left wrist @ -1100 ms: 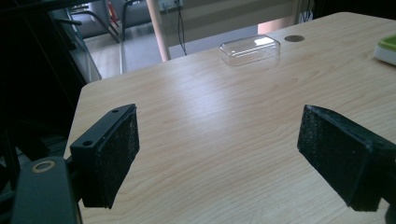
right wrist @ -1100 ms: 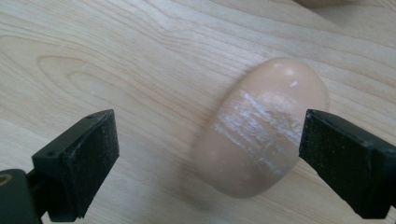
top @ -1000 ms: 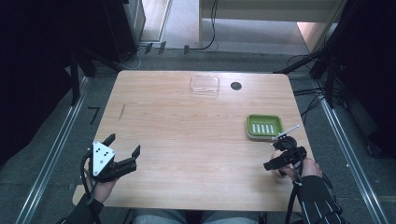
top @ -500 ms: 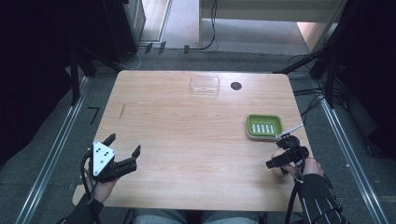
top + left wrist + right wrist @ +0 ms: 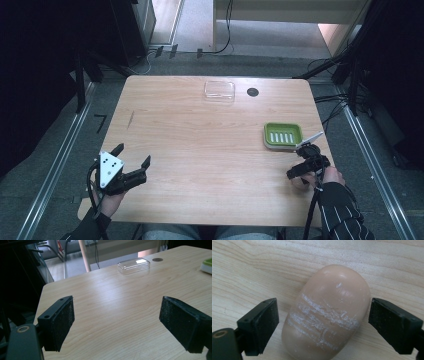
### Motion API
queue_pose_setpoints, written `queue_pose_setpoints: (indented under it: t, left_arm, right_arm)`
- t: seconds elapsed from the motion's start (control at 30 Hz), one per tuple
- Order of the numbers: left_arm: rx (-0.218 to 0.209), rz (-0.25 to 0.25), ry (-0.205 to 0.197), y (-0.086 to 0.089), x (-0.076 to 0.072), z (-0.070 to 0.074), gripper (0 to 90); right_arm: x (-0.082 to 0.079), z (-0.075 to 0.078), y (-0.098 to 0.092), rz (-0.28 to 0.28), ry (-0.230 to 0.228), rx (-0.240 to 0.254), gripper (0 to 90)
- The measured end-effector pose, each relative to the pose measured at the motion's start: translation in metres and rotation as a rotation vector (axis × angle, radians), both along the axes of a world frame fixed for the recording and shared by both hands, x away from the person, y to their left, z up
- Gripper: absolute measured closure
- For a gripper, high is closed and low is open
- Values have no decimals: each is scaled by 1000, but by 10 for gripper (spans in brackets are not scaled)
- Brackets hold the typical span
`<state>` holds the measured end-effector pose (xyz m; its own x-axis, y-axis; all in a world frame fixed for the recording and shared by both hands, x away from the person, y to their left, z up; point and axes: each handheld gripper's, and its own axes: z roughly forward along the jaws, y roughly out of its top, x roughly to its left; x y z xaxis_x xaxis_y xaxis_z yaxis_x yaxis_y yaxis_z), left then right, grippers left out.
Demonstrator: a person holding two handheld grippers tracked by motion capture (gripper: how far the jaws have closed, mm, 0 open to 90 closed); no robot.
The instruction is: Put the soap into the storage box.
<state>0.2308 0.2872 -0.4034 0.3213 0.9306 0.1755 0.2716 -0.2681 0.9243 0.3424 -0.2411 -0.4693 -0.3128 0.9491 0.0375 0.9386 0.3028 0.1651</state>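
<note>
You had the right gripper [image 5: 322,325] open astride the smooth, scuffed beige oval soap bar [image 5: 327,315] flat on the wooden bench [image 5: 200,130], jaws just closing for the pickup, left gripper [image 5: 117,322] open and idle.

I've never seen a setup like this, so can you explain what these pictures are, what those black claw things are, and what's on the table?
There is no robot here. A person sits at a wooden table and holds a hand-operated two-jaw clamp in each hand. One picture comes from a camera above, looking down on the table. The other two come from small cameras riding on each clamp, looking out between its black jaws.

The left gripper rests at the near left with its jaws wide apart and nothing between them. The right gripper points down over a pinkish bar of soap lying on the wood. Its jaws have just been closing, and the soap sits between them, but the pads do not press on it yet.

A green soap dish sits nearby, and a clear plastic lid and a small dark disc lie at the far edge.
</note>
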Motion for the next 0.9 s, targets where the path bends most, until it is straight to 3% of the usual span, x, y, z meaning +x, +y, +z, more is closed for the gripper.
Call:
queue_pose_setpoints:
  t: [0.13, 0.9]
  left_arm:
    - [1, 1, -2, 0, 0, 0, 133]
    - [1, 0, -5, 0, -1, 1, 133]
  right_arm:
    - [1, -2, 3, 2, 6, -29, 145]
    - [0, -4, 4, -5, 20, -50, 230]
